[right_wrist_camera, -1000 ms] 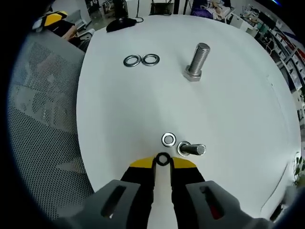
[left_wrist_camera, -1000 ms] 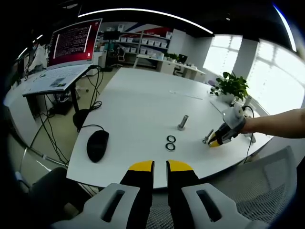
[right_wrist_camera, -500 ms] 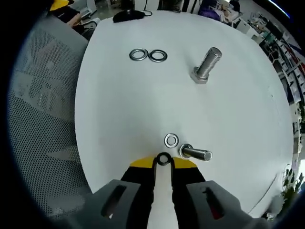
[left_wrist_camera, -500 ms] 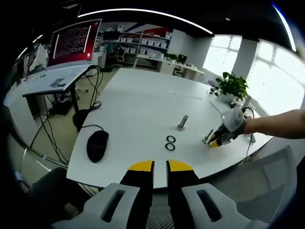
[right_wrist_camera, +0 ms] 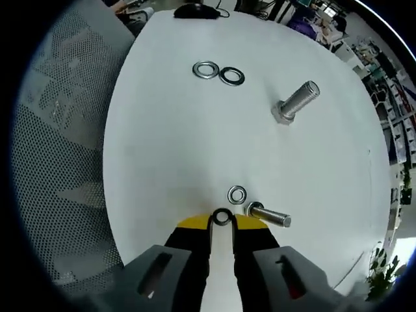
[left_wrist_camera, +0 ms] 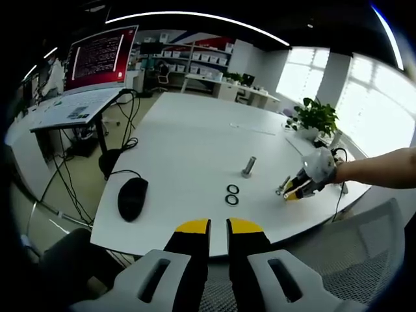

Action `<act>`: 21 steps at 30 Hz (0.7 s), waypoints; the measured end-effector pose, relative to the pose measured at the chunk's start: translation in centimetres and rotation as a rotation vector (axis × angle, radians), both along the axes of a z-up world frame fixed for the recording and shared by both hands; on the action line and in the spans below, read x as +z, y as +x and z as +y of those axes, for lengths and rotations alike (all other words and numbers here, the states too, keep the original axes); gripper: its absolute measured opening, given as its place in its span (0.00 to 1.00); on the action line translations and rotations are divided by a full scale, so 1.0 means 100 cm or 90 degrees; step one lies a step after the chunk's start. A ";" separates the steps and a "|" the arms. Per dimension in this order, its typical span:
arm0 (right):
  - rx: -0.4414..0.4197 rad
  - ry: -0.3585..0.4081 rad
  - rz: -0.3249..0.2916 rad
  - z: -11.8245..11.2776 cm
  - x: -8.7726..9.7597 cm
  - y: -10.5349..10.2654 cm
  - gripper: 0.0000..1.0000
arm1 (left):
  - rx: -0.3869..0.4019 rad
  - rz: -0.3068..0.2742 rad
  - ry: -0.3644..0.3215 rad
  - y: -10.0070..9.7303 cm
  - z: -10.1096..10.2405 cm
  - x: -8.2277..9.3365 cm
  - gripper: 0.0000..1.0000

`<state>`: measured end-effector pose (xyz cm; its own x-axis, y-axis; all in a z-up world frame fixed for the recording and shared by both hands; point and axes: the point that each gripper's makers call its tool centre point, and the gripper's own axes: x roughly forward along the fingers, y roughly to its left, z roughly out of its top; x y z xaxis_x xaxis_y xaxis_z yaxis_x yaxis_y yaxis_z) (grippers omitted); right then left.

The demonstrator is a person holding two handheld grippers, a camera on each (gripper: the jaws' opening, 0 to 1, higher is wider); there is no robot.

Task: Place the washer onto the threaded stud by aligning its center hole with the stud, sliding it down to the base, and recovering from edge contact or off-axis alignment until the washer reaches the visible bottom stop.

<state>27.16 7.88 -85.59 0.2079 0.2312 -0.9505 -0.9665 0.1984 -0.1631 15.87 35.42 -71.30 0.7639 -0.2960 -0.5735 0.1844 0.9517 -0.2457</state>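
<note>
**Washer pinched in right claw, low over the table**

Right claw (right_wrist_camera: 221, 221): yellow tips pressed onto a small dark washer (right_wrist_camera: 221, 217), held edge-up btwn them, just above the white table (right_wrist_camera: 162, 149). Just past the tips lies a loose washer (right_wrist_camera: 237, 194) flat on the table; right beside it a small bolt (right_wrist_camera: 268, 215) lies on its side, head near that washer. Further out stands the big bolt (right_wrist_camera: 296, 103), head down, threaded shank up, nothing on it, well apart from the claw. Beyond, two more washers (right_wrist_camera: 219, 72) lie flat side by side, touching or nearly so. A black mouse (right_wrist_camera: 194, 10) sits at the far table edge; mesh chair (right_wrist_camera: 62, 136) to the view's left.

Left claw (left_wrist_camera: 218, 227): tips close together w/ a narrow gap, nothing btwn them, held off the near table edge, well away from the work. From there the right claw shows at the table's right side w/ the person's forearm (left_wrist_camera: 380, 168) behind it. Laptop (left_wrist_camera: 88, 78) on a stand at left, plant (left_wrist_camera: 316, 117) at the far right corner.
</note>
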 end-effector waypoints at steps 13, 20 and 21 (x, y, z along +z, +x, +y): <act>-0.017 0.042 0.025 0.003 0.045 0.001 0.13 | 0.000 0.002 -0.001 0.000 0.000 0.000 0.07; -0.032 0.044 0.012 -0.002 0.056 0.014 0.13 | 0.001 0.000 -0.001 0.000 0.000 0.000 0.07; -0.034 0.043 0.010 -0.002 0.056 0.016 0.13 | 0.001 0.001 -0.001 0.000 0.000 0.000 0.07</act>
<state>28.72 7.66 -79.95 0.2074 0.2837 -0.9362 -0.9566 0.2593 -0.1333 15.88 35.42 -71.30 0.7636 -0.2964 -0.5737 0.1833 0.9514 -0.2476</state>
